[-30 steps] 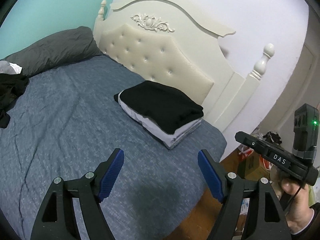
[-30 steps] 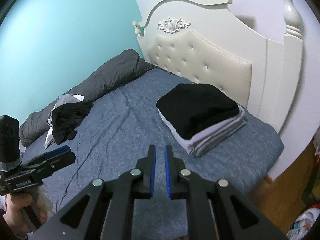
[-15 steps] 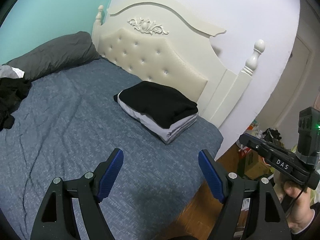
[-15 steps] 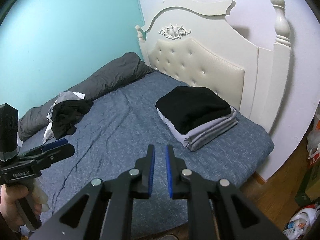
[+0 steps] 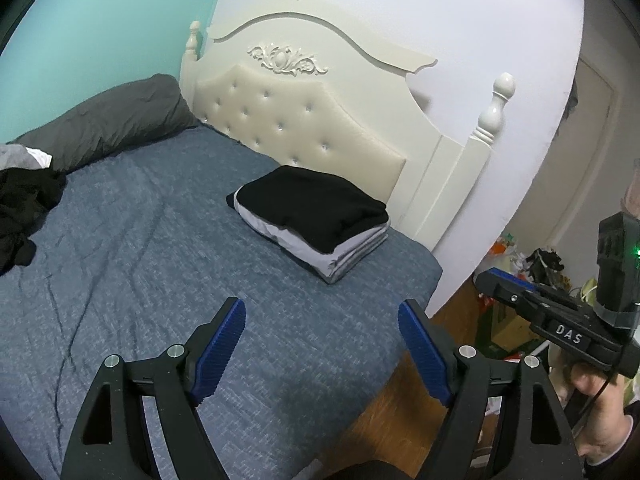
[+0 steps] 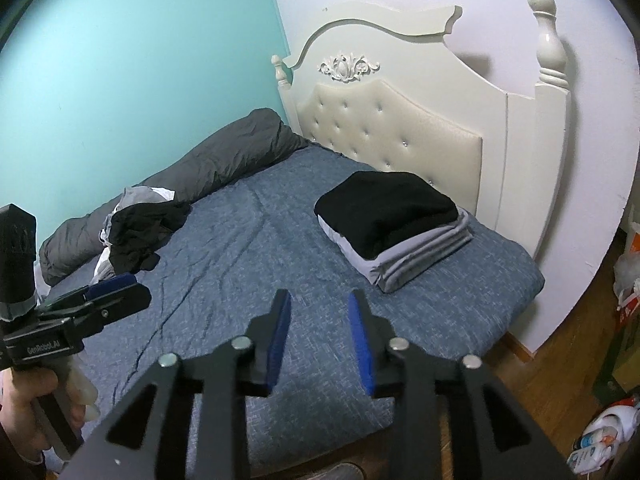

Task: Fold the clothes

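"DAS" on right tool (image 5: 570,338) body; "GenRobot.AI" on left tool (image 6: 44,346) body

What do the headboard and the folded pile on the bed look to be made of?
The headboard: cream painted wood, probably, with a carved crest; its centre looks like padded, button-tufted leather or vinyl with a faint sheen. The folded pile: soft matte cloth, black on top of grey layers, likely knit cotton.

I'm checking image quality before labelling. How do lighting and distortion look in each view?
Left wrist: dim, bluish light; fisheye bows the headboard; the open left tool casts a soft shadow on the bedspread. Right wrist: black corners, teal wall glows brightest, folded stack sharp.
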{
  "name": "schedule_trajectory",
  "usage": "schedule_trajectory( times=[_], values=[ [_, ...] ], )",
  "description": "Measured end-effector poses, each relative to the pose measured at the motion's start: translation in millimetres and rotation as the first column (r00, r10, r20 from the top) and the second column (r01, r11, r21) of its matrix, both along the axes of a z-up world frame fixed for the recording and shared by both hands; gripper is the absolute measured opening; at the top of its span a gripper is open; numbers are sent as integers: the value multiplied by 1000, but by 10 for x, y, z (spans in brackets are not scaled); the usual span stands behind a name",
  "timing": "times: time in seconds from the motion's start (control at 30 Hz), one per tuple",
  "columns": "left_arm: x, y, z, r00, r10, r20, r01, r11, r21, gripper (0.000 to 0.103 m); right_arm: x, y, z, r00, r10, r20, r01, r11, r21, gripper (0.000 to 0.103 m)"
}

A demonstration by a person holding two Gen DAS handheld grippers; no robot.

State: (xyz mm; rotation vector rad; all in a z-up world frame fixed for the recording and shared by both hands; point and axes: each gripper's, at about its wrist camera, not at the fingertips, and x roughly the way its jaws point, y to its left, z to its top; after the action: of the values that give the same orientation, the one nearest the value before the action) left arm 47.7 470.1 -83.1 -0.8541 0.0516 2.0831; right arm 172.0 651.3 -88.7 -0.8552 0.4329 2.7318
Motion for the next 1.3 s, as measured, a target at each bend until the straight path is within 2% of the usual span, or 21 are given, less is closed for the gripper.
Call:
schedule_trajectory(
  times=[0.17, 0.53, 0.63, 0.8, 0.9, 1.3],
  values=[
    [76, -65, -6, 1000, 0, -1, 0, 1000, 1, 85, 89, -66, 4, 1000, -2, -3, 2, 1000, 8, 32],
    [222, -186, -38, 1000, 14, -23, -15, 1000, -21, 89, 249, -213, -29, 1000, -11, -7, 11, 1000, 19, 51],
    [253, -217, -44, 999, 23, -31, -24, 999, -25, 91, 300, -238, -17, 1000, -22, -13, 22, 999, 26, 53],
    [303, -266, -37, 998, 35, -42, -36, 999, -23, 98, 374, -265, 1, 999, -32, -23, 33, 999, 32, 65],
    [339, -302, -36, 998, 42, -47, -43, 999, -23, 103, 404, -292, 8, 999, -35, -27, 36, 998, 42, 67],
    [447, -387, -51, 996, 60, -63, -62, 997, -43, 103, 500, -351, -54, 997, -69, -17, 69, 997, 46, 81]
  ],
)
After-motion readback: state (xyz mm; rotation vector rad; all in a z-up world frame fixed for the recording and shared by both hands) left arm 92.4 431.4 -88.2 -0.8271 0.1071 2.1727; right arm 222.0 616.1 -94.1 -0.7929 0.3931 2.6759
